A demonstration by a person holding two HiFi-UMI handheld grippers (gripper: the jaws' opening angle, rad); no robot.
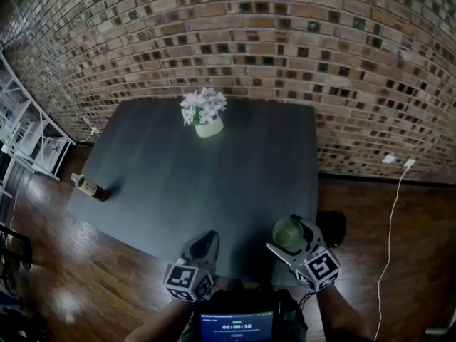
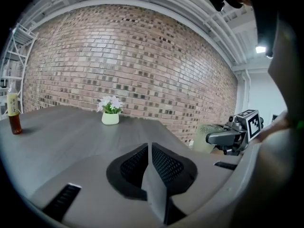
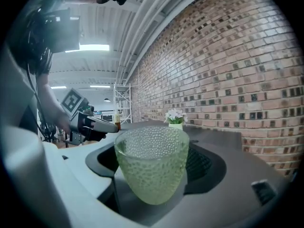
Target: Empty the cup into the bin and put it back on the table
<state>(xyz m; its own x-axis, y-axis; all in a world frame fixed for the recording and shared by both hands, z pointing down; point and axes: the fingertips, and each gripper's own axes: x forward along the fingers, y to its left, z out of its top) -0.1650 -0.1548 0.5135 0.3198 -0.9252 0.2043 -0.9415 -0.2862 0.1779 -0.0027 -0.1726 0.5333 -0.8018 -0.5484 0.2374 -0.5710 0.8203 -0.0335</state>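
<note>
A green bumpy glass cup (image 1: 287, 231) stands upright between the jaws of my right gripper (image 1: 292, 236), which is shut on it near the front right corner of the dark table (image 1: 214, 184). In the right gripper view the cup (image 3: 152, 167) fills the space between the pads, and I cannot see whether anything is inside. My left gripper (image 1: 207, 239) hovers over the table's front edge to the left of the cup, its jaws (image 2: 151, 152) together with nothing between them. The left gripper view shows the cup (image 2: 205, 137) at the right.
A white pot of flowers (image 1: 205, 115) stands at the table's far middle. At the left edge lies a brown bottle (image 1: 91, 188). A dark round container (image 1: 333, 226) sits on the wooden floor right of the table. A white cable (image 1: 396, 205) runs down the floor; white shelving (image 1: 28, 137) stands left.
</note>
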